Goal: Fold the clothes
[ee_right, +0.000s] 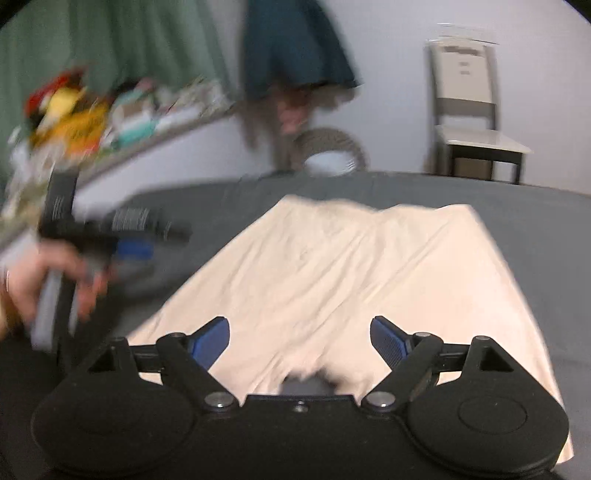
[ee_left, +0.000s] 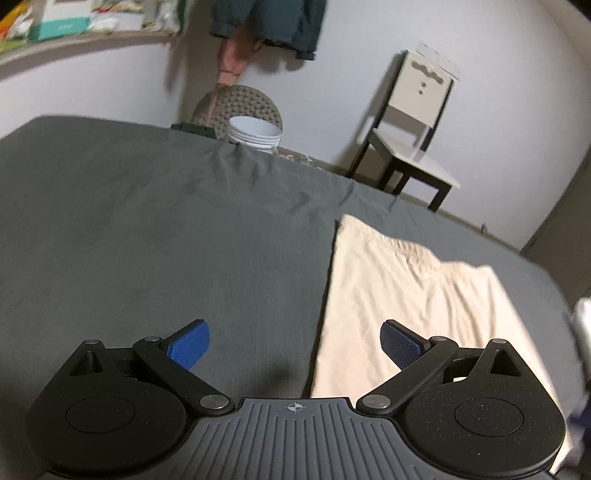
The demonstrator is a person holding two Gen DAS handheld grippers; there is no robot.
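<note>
A cream garment lies flat on the grey bed sheet, folded into a long panel. My left gripper hovers open over the garment's left edge, its blue pads holding nothing. In the right wrist view the same cream garment spreads ahead, and my right gripper is open above its near end. The left gripper shows there too, blurred, held by a hand at the left over the sheet.
A white bucket and a woven round seat stand beyond the bed's far edge. A chair sits against the wall at the right. A cluttered shelf runs along the left wall, with dark clothes hanging above.
</note>
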